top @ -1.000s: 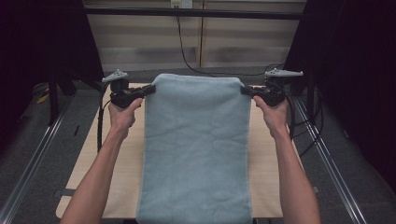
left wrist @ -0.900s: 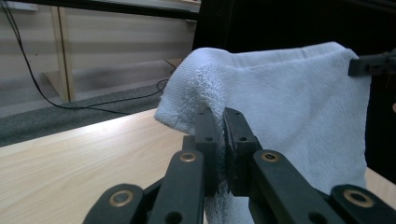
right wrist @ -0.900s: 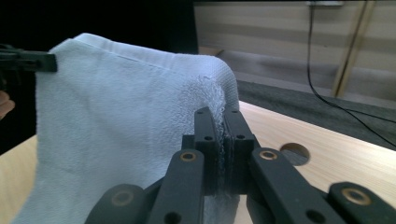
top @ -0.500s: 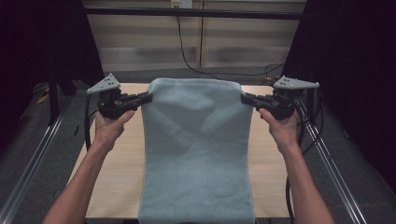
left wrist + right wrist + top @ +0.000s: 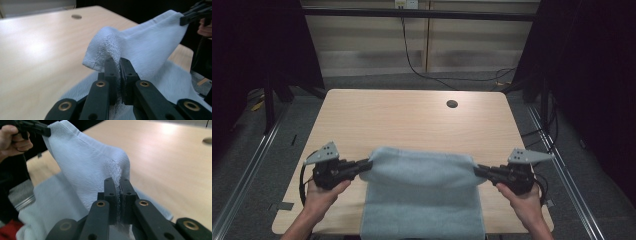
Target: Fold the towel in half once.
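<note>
Both the left gripper [image 5: 365,166] and the right gripper [image 5: 480,171] pinch corners of the light-blue towel [image 5: 422,195]; between them it hangs half folded, not yet laid flat.

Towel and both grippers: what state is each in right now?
Towel: held up by two corners, folded toward the table's near edge, lower part lying on the table.
Left gripper: shut on a towel corner.
Right gripper: shut on the other corner.
</note>
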Action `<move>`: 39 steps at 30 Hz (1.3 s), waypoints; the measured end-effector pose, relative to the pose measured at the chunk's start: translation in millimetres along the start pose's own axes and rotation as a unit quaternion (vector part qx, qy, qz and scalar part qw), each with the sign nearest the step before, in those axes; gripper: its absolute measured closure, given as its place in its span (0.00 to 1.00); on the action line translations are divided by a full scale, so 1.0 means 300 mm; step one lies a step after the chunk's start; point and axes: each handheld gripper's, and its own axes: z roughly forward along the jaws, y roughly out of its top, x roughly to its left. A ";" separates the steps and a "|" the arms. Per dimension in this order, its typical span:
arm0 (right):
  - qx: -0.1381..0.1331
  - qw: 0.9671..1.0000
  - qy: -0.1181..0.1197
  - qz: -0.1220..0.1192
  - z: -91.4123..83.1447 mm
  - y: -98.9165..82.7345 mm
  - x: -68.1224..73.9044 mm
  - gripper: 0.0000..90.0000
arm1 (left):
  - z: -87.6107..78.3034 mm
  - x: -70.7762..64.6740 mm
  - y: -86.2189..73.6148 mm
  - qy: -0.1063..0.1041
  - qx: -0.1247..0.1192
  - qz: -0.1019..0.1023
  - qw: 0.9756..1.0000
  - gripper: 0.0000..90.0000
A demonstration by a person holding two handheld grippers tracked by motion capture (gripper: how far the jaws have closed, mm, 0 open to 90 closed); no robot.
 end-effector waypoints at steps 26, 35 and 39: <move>0.160 0.986 -0.034 0.019 0.237 -0.233 0.009 0.97 | 0.150 0.085 -0.238 0.024 0.134 -0.015 0.991 0.95; 0.166 0.984 -0.050 0.040 0.372 -0.121 -0.128 0.97 | 0.277 0.258 -0.131 0.082 0.135 -0.018 0.987 0.96; 0.161 0.984 -0.060 0.054 0.434 -0.073 -0.203 0.97 | 0.318 0.334 -0.104 0.096 0.120 -0.034 0.988 0.96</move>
